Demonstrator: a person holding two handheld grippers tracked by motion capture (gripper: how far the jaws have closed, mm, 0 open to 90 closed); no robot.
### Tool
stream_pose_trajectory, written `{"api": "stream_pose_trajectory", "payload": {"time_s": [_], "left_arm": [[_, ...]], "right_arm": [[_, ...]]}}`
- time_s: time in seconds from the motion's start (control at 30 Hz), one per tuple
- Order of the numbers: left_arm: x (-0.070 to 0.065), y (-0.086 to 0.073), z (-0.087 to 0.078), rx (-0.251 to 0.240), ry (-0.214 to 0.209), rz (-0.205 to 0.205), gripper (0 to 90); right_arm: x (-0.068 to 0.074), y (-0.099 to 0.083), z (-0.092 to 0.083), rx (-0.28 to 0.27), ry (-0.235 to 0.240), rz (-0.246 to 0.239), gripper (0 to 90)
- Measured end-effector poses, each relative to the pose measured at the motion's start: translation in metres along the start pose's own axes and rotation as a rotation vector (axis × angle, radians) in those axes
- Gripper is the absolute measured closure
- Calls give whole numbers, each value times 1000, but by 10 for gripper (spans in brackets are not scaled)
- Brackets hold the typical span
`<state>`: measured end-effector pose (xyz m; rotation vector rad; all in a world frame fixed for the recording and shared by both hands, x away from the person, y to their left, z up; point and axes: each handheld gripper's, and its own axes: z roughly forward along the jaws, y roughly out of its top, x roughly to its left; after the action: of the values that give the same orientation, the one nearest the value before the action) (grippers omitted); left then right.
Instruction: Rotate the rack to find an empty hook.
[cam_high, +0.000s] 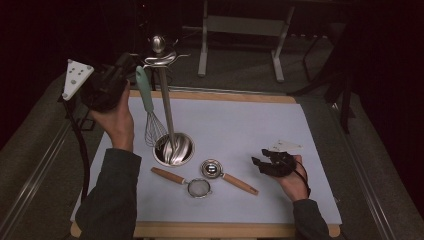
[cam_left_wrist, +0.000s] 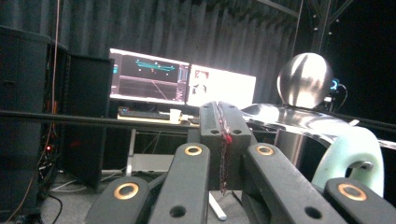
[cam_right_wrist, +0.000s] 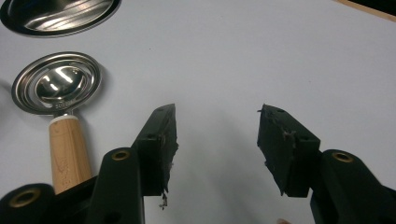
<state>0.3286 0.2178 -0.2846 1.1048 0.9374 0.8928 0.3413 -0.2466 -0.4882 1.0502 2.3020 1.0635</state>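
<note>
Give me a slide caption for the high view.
Mint-handled wire whisk hangs on a steel utensil stand; left hand-held gripper shut beside it, right hand-held gripper open.

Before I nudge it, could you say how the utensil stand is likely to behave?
The stand may tip: its pole is tall over a small round base. The hanging whisk would likely swing. Polished metal looks slippery.

Overhead light is brightening the white mat (cam_high: 240, 130) while the room behind is sinking into darkness. Glare is flashing off the steel stand (cam_high: 167, 107) and its ball top (cam_left_wrist: 304, 80). Two monitors (cam_left_wrist: 182, 84) are glowing far off, slightly overexposed; near jaws are blurring softly.
</note>
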Motion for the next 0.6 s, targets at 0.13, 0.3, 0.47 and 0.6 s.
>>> {"api": "stream_pose_trajectory", "payload": {"time_s": [0.13,0.3,0.47,0.6], "left_arm": [[2,2,3,12,5,5,900],[2,3,6,22,10,13,900],[4,4,10,31,11,10,900],[5,4,9,38,6,15,900]], "right_arm": [[0,0,0,1,0,1,464],[0,0,0,2,1,0,464],[0,-1,1,4,-3,0,465],[0,-1,2,10,-8,-7,464]]}}
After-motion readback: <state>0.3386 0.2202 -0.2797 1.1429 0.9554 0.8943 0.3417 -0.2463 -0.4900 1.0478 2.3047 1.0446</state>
